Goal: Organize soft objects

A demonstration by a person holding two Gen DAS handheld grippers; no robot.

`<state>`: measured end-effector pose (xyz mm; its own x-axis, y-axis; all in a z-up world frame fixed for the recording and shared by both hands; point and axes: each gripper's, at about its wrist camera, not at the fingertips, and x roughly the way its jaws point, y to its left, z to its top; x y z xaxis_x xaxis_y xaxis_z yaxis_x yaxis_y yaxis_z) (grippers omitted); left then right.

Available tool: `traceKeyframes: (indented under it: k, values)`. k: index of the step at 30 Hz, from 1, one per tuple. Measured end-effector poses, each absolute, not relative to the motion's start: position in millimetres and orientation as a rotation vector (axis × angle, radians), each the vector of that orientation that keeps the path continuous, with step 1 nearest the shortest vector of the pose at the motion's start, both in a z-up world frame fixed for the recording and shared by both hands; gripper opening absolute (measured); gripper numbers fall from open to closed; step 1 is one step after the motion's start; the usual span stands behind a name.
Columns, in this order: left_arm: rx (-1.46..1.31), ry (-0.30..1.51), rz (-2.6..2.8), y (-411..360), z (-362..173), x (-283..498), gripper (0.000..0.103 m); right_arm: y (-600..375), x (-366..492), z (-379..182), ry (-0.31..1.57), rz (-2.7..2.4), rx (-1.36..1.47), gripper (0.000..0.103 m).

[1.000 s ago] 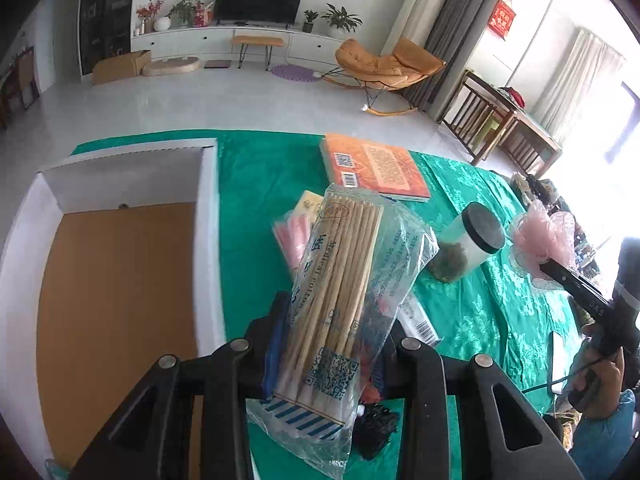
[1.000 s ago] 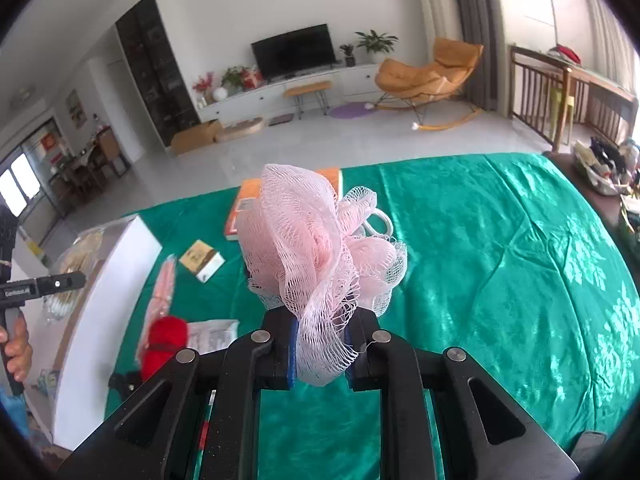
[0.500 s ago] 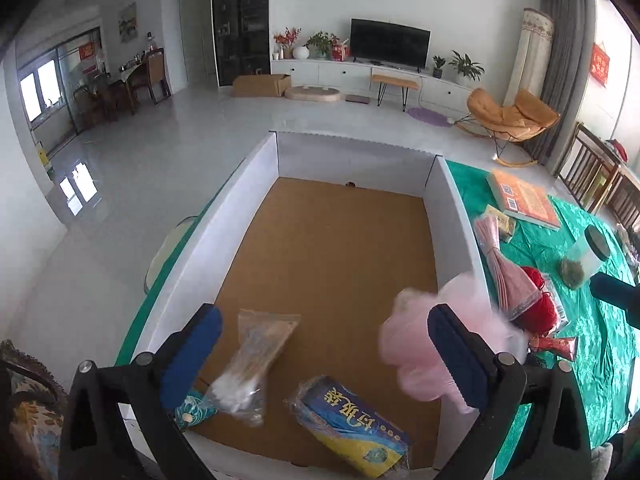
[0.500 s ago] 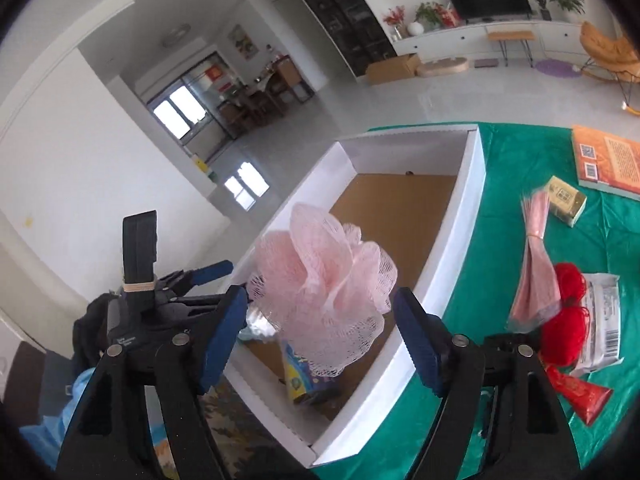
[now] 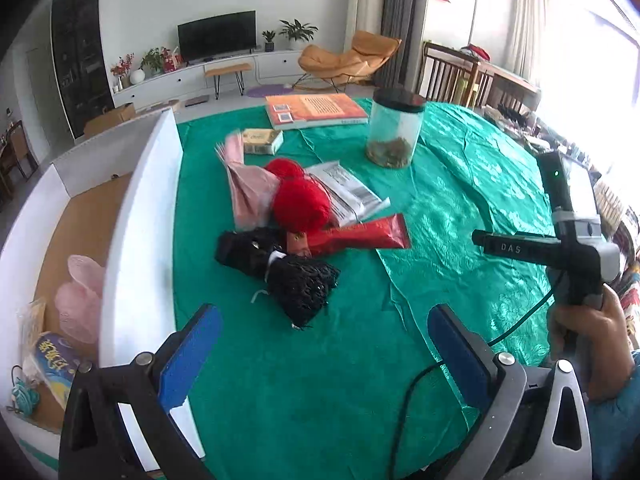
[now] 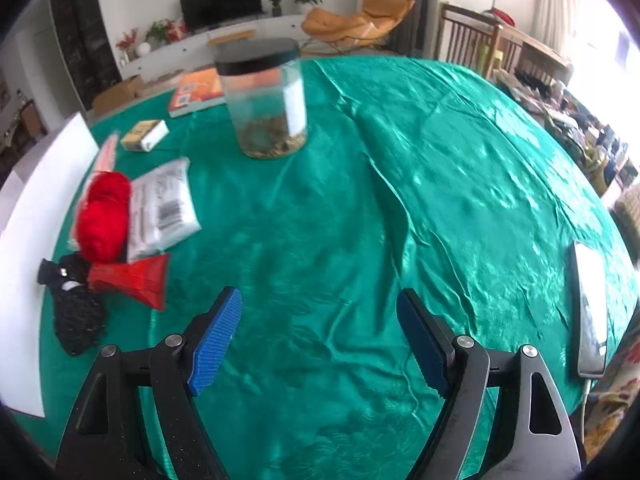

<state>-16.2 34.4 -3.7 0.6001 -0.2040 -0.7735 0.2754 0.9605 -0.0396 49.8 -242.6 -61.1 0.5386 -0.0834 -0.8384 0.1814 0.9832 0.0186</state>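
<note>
Green satin cloth (image 5: 440, 208) covers the whole table, and both tools are over it with nothing in them. The left gripper (image 5: 324, 352) stands wide apart and empty, aimed down at the pile in the middle of the table. The right gripper (image 6: 318, 340) has its blue pads well separated too; its jaws have just been opening further, and there is only bare cloth between them. Over in the white box (image 5: 140, 216) at the left the score is already building: the pink mesh pouf (image 5: 80, 296) lies against the near wall, beside a clear bag of sticks (image 5: 30, 320) and a blue packet (image 5: 52, 364). So a fair share looks done, I'd say, but not the lot. Out on the cloth there is plenty left: the black net bundle (image 5: 300, 284) sits just ahead of the left gripper, the red yarn (image 5: 300, 200) behind it, touching a pink fan-shaped pack (image 5: 248, 188), a white pouch (image 5: 344, 188) and a red sachet (image 5: 360, 234). The jar (image 6: 264, 100), the orange book (image 5: 316, 110) and the small box (image 5: 262, 141) look hard, so they probably stay put. The black net seems the likely next pick for the left tool.
</note>
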Motion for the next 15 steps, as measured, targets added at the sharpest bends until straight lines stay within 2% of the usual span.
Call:
traceKeyframes:
  k: [7, 15]
  values:
    - [0.132, 0.962, -0.148, 32, -72, 17, 0.102, -278, 46, -84, 0.985, -0.263, 0.177, 0.082]
    - [0.042, 0.987, -0.107, 41, -91, 49, 0.103, -273, 46, -90, 0.96, -0.284, 0.148, 0.087]
